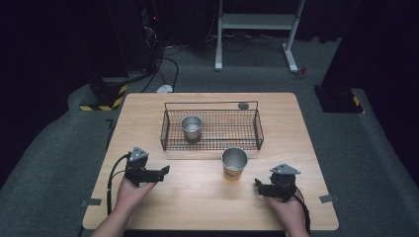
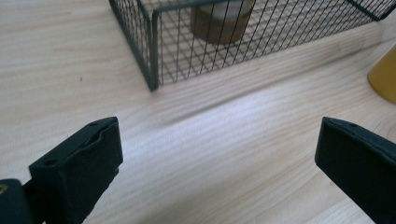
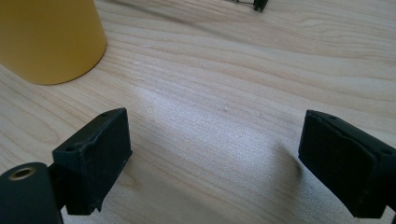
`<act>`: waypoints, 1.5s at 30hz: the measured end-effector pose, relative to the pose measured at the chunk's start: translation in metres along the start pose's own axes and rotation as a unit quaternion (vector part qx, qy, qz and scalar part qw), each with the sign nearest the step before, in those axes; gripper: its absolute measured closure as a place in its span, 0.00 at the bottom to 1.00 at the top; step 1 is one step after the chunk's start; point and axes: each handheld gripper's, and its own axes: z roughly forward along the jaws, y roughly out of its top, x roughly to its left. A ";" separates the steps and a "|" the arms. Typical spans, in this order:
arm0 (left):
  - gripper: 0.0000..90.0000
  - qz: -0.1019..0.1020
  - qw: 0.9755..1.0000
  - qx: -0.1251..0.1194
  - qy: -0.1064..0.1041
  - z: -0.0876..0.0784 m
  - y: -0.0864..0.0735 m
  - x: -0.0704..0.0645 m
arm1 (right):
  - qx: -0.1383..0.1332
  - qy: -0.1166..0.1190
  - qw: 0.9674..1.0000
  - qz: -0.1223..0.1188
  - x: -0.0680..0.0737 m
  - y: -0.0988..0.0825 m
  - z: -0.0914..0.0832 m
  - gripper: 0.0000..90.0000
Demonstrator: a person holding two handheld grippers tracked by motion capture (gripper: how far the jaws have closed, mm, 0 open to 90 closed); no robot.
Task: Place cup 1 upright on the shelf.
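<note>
A yellow cup with a metal inside [image 1: 233,163] stands upright on the wooden table [image 1: 197,197], just in front of a black wire basket [image 1: 211,129]. A second metal cup [image 1: 191,127] stands inside the basket at its left. My left gripper [image 1: 163,173] rests on the table at the left, open and holding nothing, pointing right toward the basket corner [image 2: 152,70]; the yellow cup [image 2: 384,77] is at the right edge of its view. My right gripper [image 1: 259,186] is open and holding nothing, right of the yellow cup [image 3: 46,39].
A small round grey object [image 1: 243,105] sits on the basket's back rim. The table edges [image 1: 316,148] drop to grey carpet. A white desk frame [image 1: 257,29] and cables stand behind the table.
</note>
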 end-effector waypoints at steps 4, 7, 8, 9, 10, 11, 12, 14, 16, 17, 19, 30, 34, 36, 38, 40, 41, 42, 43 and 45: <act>0.02 0.003 1.000 0.018 0.002 0.005 -0.023 0.006 | -0.011 0.004 1.000 -0.004 0.003 0.000 -0.005 0.10; 0.01 0.010 1.000 0.028 0.006 0.009 -0.032 0.009 | -0.026 0.009 1.000 -0.008 0.005 0.000 -0.009 0.10; 0.01 0.013 0.999 0.032 0.008 0.011 -0.036 0.009 | -0.032 0.012 0.999 -0.008 0.006 0.000 -0.011 0.10; 0.01 0.017 0.999 0.033 0.010 0.012 -0.037 0.010 | -0.040 0.017 0.999 -0.006 0.007 0.000 -0.013 0.10; 0.01 0.023 0.999 0.034 0.016 0.013 -0.040 0.011 | -0.043 0.022 0.999 -0.005 0.008 0.000 -0.014 0.10; 0.01 0.031 0.999 0.034 0.020 0.014 -0.041 0.011 | -0.048 0.027 0.998 -0.005 0.009 0.001 -0.016 0.10; 0.01 0.035 0.999 0.036 0.021 0.015 -0.043 0.011 | -0.051 0.031 0.998 -0.006 0.010 0.001 -0.017 0.10; 0.01 0.037 0.999 0.032 0.018 0.014 -0.043 0.011 | -0.057 0.038 0.998 -0.009 0.013 0.004 -0.021 0.10; 0.02 0.045 0.998 0.034 0.021 0.014 -0.044 0.008 | -0.059 0.049 0.997 -0.006 0.017 0.006 -0.024 0.10; 0.02 0.047 0.998 0.036 0.021 0.014 -0.045 0.008 | -0.063 0.053 0.997 -0.012 0.018 0.008 -0.026 0.10; 0.02 0.047 0.998 0.038 0.021 0.015 -0.045 0.007 | -0.063 0.054 0.996 -0.011 0.020 0.009 -0.027 0.10; 0.07 0.051 0.997 0.042 0.038 0.016 -0.049 0.003 | -0.079 0.072 0.993 -0.043 0.046 0.020 -0.029 0.10; 0.07 0.051 0.997 0.040 0.039 0.016 -0.050 0.003 | -0.088 0.076 0.992 -0.048 0.054 0.027 -0.025 0.10; 0.07 0.051 0.997 0.040 0.039 0.015 -0.050 0.003 | -0.086 0.078 0.992 -0.050 0.057 0.030 -0.024 0.10; 0.07 0.052 0.997 0.040 0.039 0.015 -0.050 0.003 | -0.088 0.078 0.992 -0.052 0.060 0.033 -0.023 0.10; 0.07 0.051 0.997 0.040 0.039 0.015 -0.050 0.003 | -0.092 0.079 0.991 -0.052 0.063 0.036 -0.021 0.10; 0.07 0.052 0.997 0.040 0.039 0.015 -0.050 0.003 | -0.093 0.080 0.991 -0.054 0.065 0.037 -0.021 0.10; 0.07 0.052 0.997 0.040 0.039 0.015 -0.050 0.003 | -0.094 0.082 0.991 -0.053 0.067 0.040 -0.020 0.10; 0.07 0.052 0.997 0.040 0.039 0.015 -0.050 0.003 | -0.095 0.084 0.990 -0.053 0.069 0.041 -0.020 0.10; 0.07 0.052 0.997 0.039 0.039 0.015 -0.050 0.003 | -0.097 0.085 0.990 -0.052 0.071 0.045 -0.018 0.10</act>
